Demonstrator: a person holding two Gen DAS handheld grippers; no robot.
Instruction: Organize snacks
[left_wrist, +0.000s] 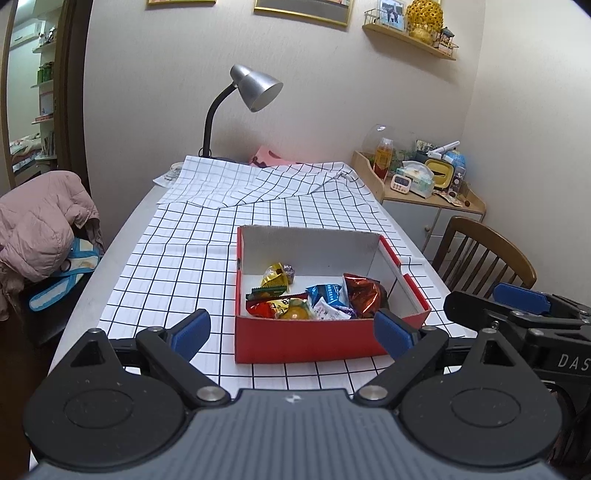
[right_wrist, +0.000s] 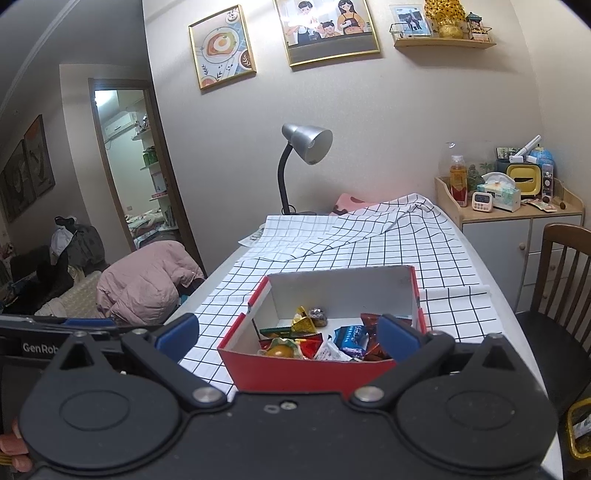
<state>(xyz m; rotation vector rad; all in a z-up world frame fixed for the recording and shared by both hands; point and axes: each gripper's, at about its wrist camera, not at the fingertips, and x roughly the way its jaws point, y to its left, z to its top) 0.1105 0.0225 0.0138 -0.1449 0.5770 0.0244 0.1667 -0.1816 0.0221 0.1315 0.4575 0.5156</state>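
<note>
- The table (left_wrist: 122, 236), under a black-and-white checked cloth (left_wrist: 207, 229), runs lengthwise from near to far; no loose snacks show on the cloth in either view.
- A red box (left_wrist: 306, 341) with a white inside sits on the near part of the cloth, its long axis running near to far, its near wall just beyond both grippers.
- The snacks (left_wrist: 314, 301) lie in a heap at the near end of the box: a yellow packet (left_wrist: 275, 275) farthest back, a blue packet (left_wrist: 327, 291) in the middle, a shiny red-brown packet (left_wrist: 364, 297) to the right, and a round orange one (left_wrist: 293, 314) against the near wall. The far half of the box floor is bare.
- The left gripper (left_wrist: 291, 332) hangs low in front of the box with its blue-padded fingers (left_wrist: 190, 330) spread wide and nothing between them; the box lies ahead and slightly right of it.
- The right gripper (right_wrist: 288, 334) is likewise spread wide and empty, and looks over the near wall, the heap straight ahead between its fingers.
- Judging by that line-up, the right gripper looks better placed for any reach into the heap, though both are close.
</note>
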